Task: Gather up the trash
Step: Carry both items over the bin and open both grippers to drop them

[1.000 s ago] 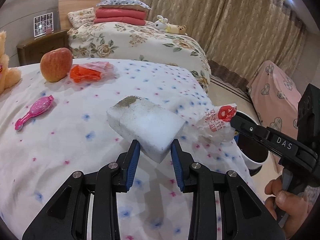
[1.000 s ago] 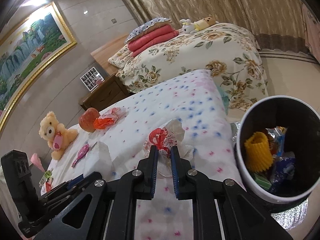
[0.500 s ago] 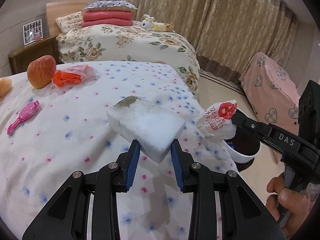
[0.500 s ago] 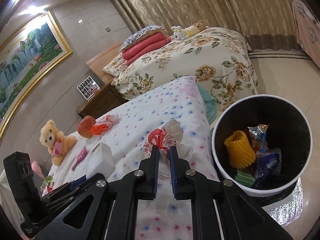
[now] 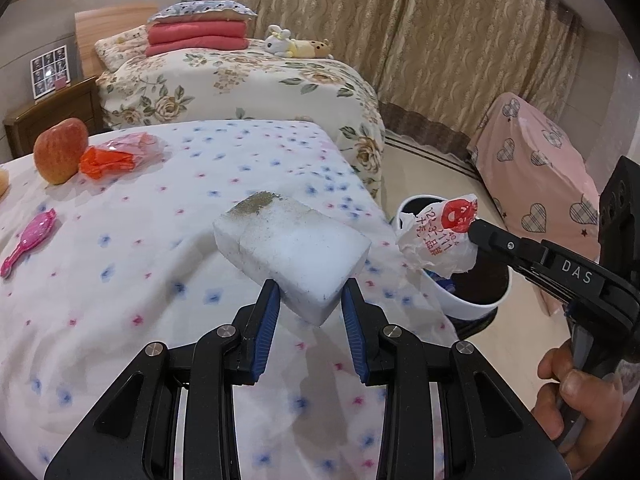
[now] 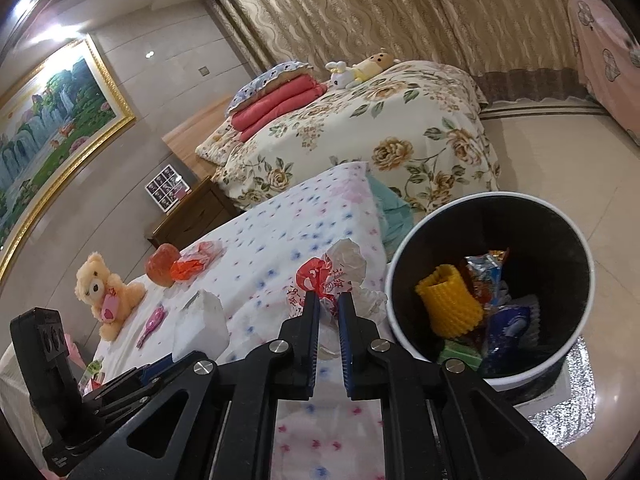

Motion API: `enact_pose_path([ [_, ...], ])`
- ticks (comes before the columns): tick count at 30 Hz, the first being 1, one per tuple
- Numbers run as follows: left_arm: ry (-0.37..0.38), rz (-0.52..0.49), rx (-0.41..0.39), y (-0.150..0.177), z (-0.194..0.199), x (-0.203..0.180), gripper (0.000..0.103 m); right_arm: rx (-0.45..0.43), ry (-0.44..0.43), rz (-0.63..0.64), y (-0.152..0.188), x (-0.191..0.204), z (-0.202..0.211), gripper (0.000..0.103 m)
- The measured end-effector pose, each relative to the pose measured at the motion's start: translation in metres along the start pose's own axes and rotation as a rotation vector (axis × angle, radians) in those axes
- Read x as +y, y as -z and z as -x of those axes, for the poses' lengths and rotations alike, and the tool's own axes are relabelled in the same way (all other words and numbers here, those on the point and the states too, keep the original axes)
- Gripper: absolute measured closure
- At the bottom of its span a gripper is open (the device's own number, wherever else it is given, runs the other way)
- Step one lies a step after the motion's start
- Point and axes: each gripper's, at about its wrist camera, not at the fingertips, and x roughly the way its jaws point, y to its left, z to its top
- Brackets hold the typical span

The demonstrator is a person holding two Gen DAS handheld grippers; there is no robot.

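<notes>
**Carrying two pieces of trash beside the bin**

Holding a white foam block (image 5: 292, 252) in my left gripper (image 5: 308, 300), I see its blue pads pressed on the block's near corner, the jaws only part open around it. My right gripper (image 6: 329, 308) is nearly closed, pinching a crumpled white wrapper with red print (image 6: 332, 276) at the bed's edge, just beside the bin (image 6: 404, 344).

Surface and room: a bed sheet with small pink and blue flowers (image 5: 160, 240) lies below both tools. Behind it stands a second bed with a floral cover (image 5: 248, 84), gold curtains (image 5: 440, 40), a wooden nightstand (image 6: 192, 216) and a framed landscape painting (image 6: 44, 120). The round, white-rimmed bin stands on the tiled floor (image 6: 560, 160).

Hard to make out: the wrapper hides part of the bin in the left view. Items inside the bin overlap; only a yellow ribbed piece (image 6: 448, 304) reads clearly. A hand (image 5: 580, 392) is cut off at the frame edge.

Counts: one apple (image 5: 60, 150), one orange-red wrapper (image 5: 116, 156), one pink brush (image 5: 28, 244), one teddy bear (image 6: 104, 292), two beds, one bin.
</notes>
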Motion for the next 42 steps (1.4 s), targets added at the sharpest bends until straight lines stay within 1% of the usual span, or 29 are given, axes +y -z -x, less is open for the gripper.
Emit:
enact_pose_path([
  [12, 0.064, -0.072, 0.019, -0.006, -0.013, -0.039, 0.072, -0.032, 0.064, -0.043, -0.007, -0.036, 0.017, 0.094],
  [25, 0.12, -0.142, 0.036, -0.015, -0.033, -0.08, 0.072, -0.042, 0.115, -0.092, -0.013, -0.075, 0.023, 0.094],
  [28, 0.145, -0.15, 0.042, -0.017, -0.038, -0.088, 0.072, -0.043, 0.124, -0.102, -0.014, -0.083, 0.023, 0.094],
  [42, 0.177, -0.206, 0.079, -0.022, -0.064, -0.121, 0.072, -0.038, 0.16, -0.137, -0.017, -0.108, 0.02, 0.094],
])
